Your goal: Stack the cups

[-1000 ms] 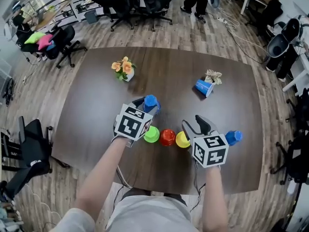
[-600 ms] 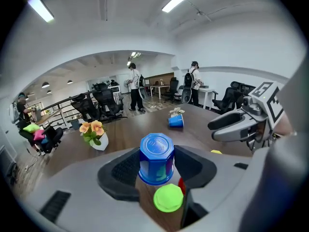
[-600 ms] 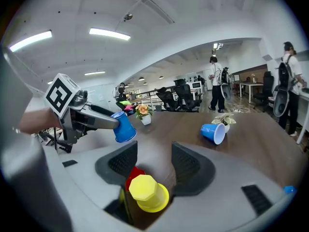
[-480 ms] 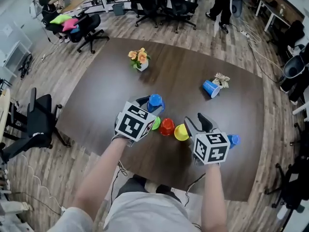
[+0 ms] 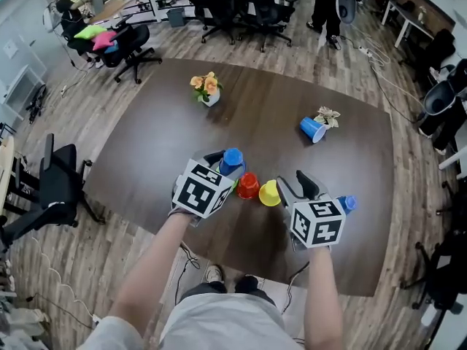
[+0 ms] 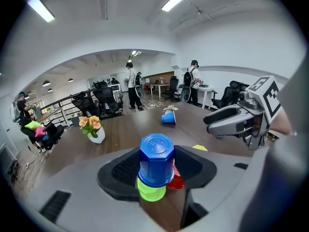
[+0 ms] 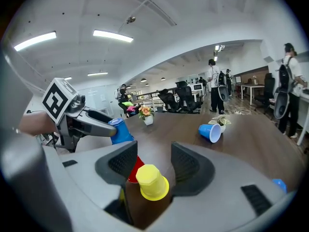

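Observation:
My left gripper (image 5: 225, 163) is shut on an upside-down blue cup (image 5: 233, 157), which hangs just above a green cup (image 6: 151, 192) standing upside down on the dark table (image 5: 146, 152). The marker cube hides the green cup in the head view. A red cup (image 5: 248, 186) and a yellow cup (image 5: 269, 193) stand beside it in a row. My right gripper (image 5: 295, 187) is open and hovers at the yellow cup (image 7: 152, 181), which shows between its jaws untouched. Another blue cup (image 5: 347, 203) stands by my right gripper.
A third blue cup (image 5: 312, 129) lies on its side next to a small pale plant (image 5: 326, 116) at the far right. A white pot of orange flowers (image 5: 206, 88) stands at the far left. Office chairs (image 5: 241, 2) and a standing person (image 5: 330, 6) are beyond the table.
My left gripper has carried the blue cup to the right, over the green cup, which its cube now covers. The right gripper has shifted slightly. The cups on the table stay put.

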Motion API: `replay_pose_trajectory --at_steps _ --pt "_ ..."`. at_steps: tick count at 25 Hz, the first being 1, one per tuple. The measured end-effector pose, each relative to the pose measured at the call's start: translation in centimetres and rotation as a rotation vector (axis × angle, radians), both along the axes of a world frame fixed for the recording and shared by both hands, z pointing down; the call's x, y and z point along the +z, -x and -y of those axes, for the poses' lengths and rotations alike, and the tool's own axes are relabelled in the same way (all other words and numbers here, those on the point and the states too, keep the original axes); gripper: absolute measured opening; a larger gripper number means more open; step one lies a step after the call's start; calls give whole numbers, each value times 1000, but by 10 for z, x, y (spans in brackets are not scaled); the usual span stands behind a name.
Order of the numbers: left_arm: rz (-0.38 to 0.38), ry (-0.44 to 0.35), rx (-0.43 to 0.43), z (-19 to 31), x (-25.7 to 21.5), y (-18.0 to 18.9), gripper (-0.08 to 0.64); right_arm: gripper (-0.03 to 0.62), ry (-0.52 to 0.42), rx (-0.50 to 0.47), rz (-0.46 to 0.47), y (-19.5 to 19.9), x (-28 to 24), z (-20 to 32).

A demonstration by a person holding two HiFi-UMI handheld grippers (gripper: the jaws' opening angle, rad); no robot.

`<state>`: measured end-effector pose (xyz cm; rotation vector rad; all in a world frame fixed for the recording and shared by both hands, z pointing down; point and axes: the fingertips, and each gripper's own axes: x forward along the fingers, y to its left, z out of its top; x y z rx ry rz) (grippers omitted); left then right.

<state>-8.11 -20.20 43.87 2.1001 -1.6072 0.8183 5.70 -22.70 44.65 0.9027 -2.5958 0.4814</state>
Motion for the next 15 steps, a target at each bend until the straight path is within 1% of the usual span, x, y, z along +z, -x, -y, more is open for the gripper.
replay_pose_trajectory --at_steps 6,15 --pt "-11 6 46 -3 5 -4 221 216 9 49 -6 -3 2 -7" --pt "-35 3 70 -5 16 -3 222 216 17 95 -21 -6 9 -20"
